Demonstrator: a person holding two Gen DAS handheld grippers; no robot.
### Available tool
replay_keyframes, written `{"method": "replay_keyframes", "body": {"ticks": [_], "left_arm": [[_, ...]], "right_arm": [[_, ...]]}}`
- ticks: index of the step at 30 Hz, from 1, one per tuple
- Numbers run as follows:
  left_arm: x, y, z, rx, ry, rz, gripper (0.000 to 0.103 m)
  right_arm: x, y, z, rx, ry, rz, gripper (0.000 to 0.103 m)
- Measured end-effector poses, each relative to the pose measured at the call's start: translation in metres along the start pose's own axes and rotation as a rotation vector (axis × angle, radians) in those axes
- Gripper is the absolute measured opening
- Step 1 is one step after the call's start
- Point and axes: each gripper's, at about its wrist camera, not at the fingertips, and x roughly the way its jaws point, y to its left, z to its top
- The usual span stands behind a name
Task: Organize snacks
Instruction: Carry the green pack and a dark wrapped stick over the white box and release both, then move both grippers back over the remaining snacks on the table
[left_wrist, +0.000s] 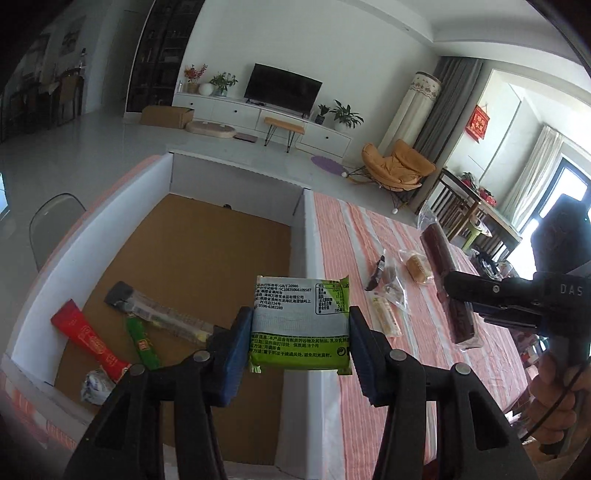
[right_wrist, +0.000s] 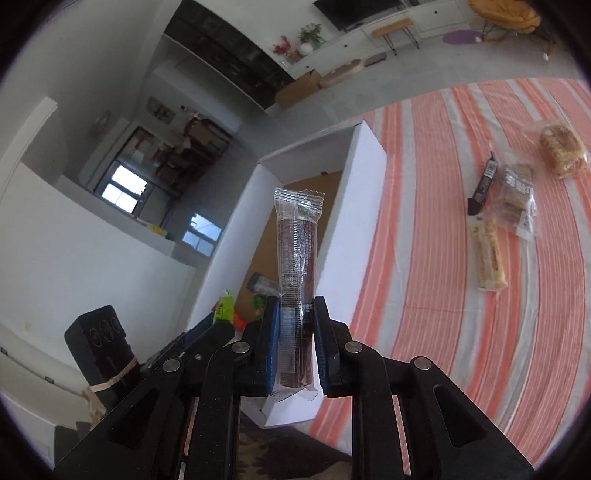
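Clamping a green-and-white snack packet (left_wrist: 300, 322), the left hand-held gripper (left_wrist: 300, 328) hangs over the white box (left_wrist: 308, 236); the right hand-held gripper (right_wrist: 295, 332) pinches a long dark snack bar (right_wrist: 297, 280) upright. Farther off, 4 snacks (right_wrist: 517, 192) lie on the striped desk (right_wrist: 424, 221).

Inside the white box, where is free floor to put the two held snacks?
The white box has bare brown floor in its far half, between the far wall and the long clear packet. The near left corner is crowded: red stick, green stick, crumpled wrapper.
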Motion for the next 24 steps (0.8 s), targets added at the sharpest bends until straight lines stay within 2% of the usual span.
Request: {"method": "replay_keyframes", "body": {"ticks": [2, 3, 4, 5, 6, 7, 9, 11, 13, 15, 16, 17, 19, 22, 24], "left_arm": [[-0.002, 0.031, 0.000, -0.026, 0.000, 0.113, 0.051], [0.003, 0.045, -0.001, -0.038, 0.012, 0.176, 0.054], [0.005, 0.058, -0.005, -0.050, 0.025, 0.228, 0.058], [0.008, 0.067, -0.009, -0.067, 0.036, 0.266, 0.069], [0.009, 0.074, -0.012, -0.088, 0.043, 0.286, 0.077], [0.009, 0.078, -0.018, -0.105, 0.040, 0.285, 0.078], [0.008, 0.074, -0.024, -0.108, 0.024, 0.259, 0.080], [0.011, 0.055, -0.026, -0.077, 0.017, 0.224, 0.081], [0.013, 0.024, -0.027, -0.027, 0.013, 0.142, 0.081], [0.013, -0.015, -0.030, 0.036, 0.016, 0.041, 0.089], [0.014, -0.038, -0.032, 0.074, 0.019, -0.011, 0.092], [0.014, -0.064, -0.034, 0.114, 0.026, -0.065, 0.100], [0.021, -0.107, -0.045, 0.195, 0.062, -0.176, 0.103], [0.060, -0.159, -0.066, 0.271, 0.197, -0.259, 0.103], [0.094, -0.181, -0.082, 0.303, 0.253, -0.245, 0.103]], "right_arm": [[0.026, 0.037, -0.002, -0.057, 0.046, 0.058, 0.019], [0.041, 0.050, -0.003, -0.084, 0.073, 0.073, 0.023], [0.055, 0.062, -0.004, -0.112, 0.100, 0.072, 0.032], [0.065, 0.069, -0.006, -0.130, 0.120, 0.071, 0.043], [0.069, 0.070, -0.008, -0.132, 0.120, 0.073, 0.062], [0.069, 0.066, -0.008, -0.128, 0.103, 0.072, 0.064], [0.059, 0.047, -0.008, -0.125, 0.054, 0.038, 0.063], [0.043, 0.016, -0.008, -0.123, -0.015, -0.074, 0.064], [0.019, -0.029, -0.009, -0.116, -0.100, -0.240, 0.071], [-0.003, -0.085, -0.018, -0.074, -0.171, -0.444, 0.071], [-0.011, -0.113, -0.023, -0.045, -0.188, -0.548, 0.071], [-0.020, -0.143, -0.028, -0.016, -0.197, -0.657, 0.071], [-0.033, -0.195, -0.040, 0.048, -0.196, -0.813, 0.071], [-0.056, -0.251, -0.058, 0.173, -0.201, -0.898, 0.071], [-0.067, -0.262, -0.064, 0.185, -0.224, -0.929, 0.071]]}}
